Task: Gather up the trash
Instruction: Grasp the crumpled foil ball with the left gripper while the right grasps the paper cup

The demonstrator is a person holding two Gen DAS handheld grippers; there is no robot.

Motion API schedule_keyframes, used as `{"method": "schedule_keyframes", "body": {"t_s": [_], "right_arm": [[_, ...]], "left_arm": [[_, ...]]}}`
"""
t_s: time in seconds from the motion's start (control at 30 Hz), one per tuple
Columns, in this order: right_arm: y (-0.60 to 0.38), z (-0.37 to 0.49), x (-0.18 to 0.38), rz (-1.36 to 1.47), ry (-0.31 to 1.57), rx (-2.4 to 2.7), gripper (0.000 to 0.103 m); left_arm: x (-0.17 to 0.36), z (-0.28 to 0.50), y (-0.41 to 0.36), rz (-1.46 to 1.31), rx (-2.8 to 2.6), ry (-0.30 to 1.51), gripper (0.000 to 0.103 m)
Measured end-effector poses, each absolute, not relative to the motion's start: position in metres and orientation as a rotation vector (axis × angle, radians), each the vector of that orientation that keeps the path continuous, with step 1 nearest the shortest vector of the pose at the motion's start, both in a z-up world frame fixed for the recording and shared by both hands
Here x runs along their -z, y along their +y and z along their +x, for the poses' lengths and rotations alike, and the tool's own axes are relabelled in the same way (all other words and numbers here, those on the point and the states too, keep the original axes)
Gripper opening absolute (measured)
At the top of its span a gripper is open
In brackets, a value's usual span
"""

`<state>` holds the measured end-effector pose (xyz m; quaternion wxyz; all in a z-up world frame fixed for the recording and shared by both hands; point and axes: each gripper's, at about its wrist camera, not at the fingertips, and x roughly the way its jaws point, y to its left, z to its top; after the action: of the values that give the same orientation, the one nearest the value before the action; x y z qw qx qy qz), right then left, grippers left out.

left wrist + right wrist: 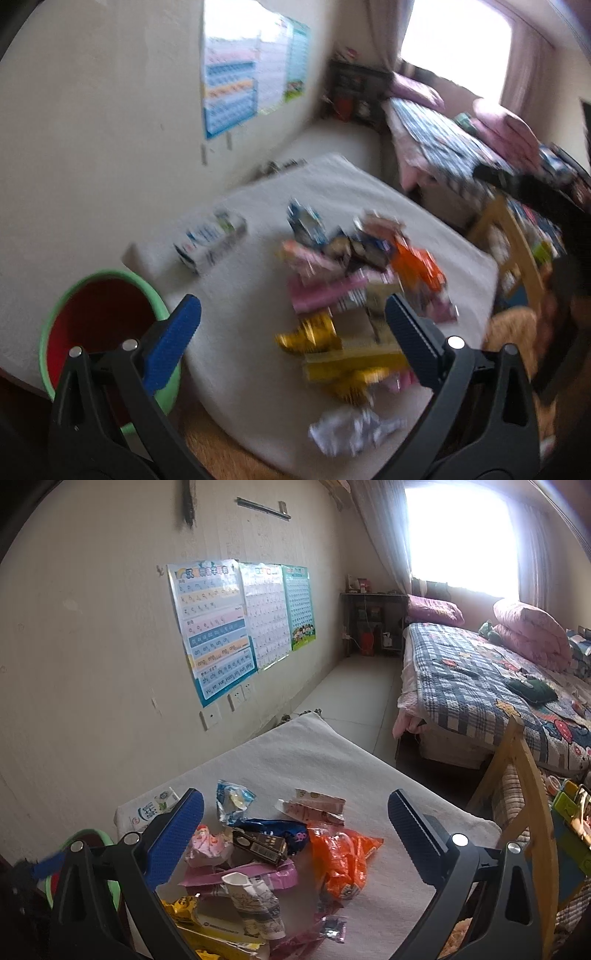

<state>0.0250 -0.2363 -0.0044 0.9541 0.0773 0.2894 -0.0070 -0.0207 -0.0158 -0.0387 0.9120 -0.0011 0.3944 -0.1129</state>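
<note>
A pile of trash lies on a white-covered table [314, 753]: an orange wrapper [343, 860], a pink wrapper [255, 877], a crushed paper cup [255, 904], a blue packet [232, 799], yellow wrappers [347, 360], crumpled white paper [351, 430] and a milk carton [210, 242]. A green bin with a red liner [96, 325] stands at the table's left. My left gripper [291, 332] is open and empty above the pile, its view blurred. My right gripper [295, 830] is open and empty over the pile.
A wall with posters [236, 627] runs along the left. A bed with a plaid quilt [480, 679] is at the right, a wooden chair [524, 794] beside the table. A dark shelf [369, 624] stands under the window.
</note>
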Motion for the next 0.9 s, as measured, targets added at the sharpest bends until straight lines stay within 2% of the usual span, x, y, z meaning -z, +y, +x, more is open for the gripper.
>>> {"method": "schedule_keyframes", "body": {"t_s": [0.33, 0.4, 0.53, 0.57, 0.67, 0.9], "right_arm": [[-0.237, 0.032, 0.025, 0.149, 0.683, 0.005, 0.096], [-0.232, 0.033, 0.028, 0.128, 0.697, -0.011, 0.096], [-0.224, 0.038, 0.039, 0.104, 0.750, -0.045, 0.096], [-0.222, 0.039, 0.042, 0.103, 0.764, -0.056, 0.096], [-0.215, 0.042, 0.053, 0.089, 0.807, -0.075, 0.096], [-0.200, 0.047, 0.077, 0.056, 0.895, -0.127, 0.096]], "left_arm": [[0.121, -0.054, -0.047, 0.146, 0.482, 1.161, 0.096], [0.133, -0.052, -0.055, 0.162, 0.521, 1.220, 0.084], [0.152, -0.051, -0.067, 0.178, 0.593, 1.290, 0.069], [0.153, -0.052, -0.068, 0.164, 0.613, 1.293, 0.061], [0.146, -0.053, -0.065, 0.172, 0.609, 1.260, 0.044], [0.141, -0.051, -0.050, 0.144, 0.576, 1.238, 0.039]]}}
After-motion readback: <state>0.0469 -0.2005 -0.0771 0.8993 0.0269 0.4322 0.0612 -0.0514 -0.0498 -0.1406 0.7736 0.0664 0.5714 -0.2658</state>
